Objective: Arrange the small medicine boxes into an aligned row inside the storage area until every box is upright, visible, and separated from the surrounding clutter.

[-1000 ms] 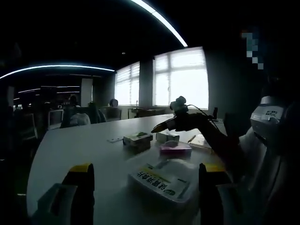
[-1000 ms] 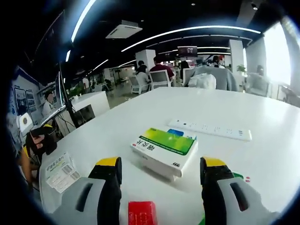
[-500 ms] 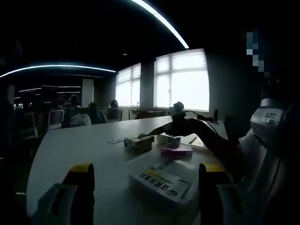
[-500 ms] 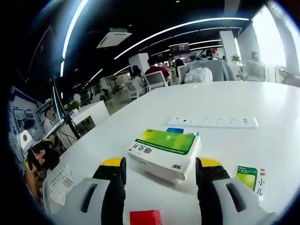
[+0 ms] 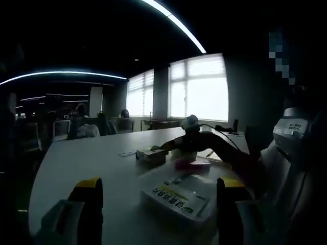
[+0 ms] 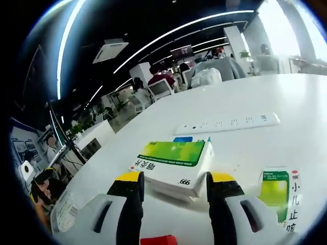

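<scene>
Right claw point(image 6: 173, 186) closer, straddling green box point(image 6: 172, 161)

Lying flat on a broad white table point(image 6: 286, 97): a green-topped medicine box point(image 6: 172, 161), a smaller green-and-white box point(image 6: 280, 193) beside it, a white power strip point(image 6: 228, 123) farther back, and, in the left gripper view, a white labelled box point(image 5: 180, 196).

The surface point(image 6: 265, 97) is white, bearing a white box point(image 6: 172, 162) with a green-yellow top, a green-and-white box point(image 6: 280, 194), a white power strip point(image 6: 227, 123), and a red box point(image 6: 159, 240) between grey, yellow-tipped tool point(image 6: 173, 186) jaws.
</scene>
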`<state>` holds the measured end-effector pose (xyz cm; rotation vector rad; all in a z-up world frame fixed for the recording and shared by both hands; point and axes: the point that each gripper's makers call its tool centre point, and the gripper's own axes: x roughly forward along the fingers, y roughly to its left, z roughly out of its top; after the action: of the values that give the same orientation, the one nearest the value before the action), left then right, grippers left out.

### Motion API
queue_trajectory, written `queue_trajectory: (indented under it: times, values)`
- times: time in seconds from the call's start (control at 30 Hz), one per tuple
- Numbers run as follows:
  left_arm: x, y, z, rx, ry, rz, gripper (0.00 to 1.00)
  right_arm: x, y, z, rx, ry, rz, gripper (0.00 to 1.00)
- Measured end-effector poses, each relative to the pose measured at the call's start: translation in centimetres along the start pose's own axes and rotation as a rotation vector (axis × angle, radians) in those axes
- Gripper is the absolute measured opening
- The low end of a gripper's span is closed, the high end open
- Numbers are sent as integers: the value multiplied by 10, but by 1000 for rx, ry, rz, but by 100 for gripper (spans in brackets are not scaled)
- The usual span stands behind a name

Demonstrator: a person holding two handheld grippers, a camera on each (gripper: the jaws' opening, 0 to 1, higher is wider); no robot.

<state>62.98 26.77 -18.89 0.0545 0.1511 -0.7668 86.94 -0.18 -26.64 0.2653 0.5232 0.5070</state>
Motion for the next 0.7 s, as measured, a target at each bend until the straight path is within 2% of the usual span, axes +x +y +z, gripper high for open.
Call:
queue_trajectory:
  times: [0.37, 0.6, 0.7]
  values:
    - [-2, -1, 2, 19, 8, 3, 92, -1, -5, 0, 36, -5, -31, 45]
    - [-3, 3, 2, 16, 9, 9, 92, -1, -7, -2, 38, -4, -52, 36]
    - [-3, 3, 2, 17, 4, 8, 92, -4, -12, -1, 50, -12, -63, 25]
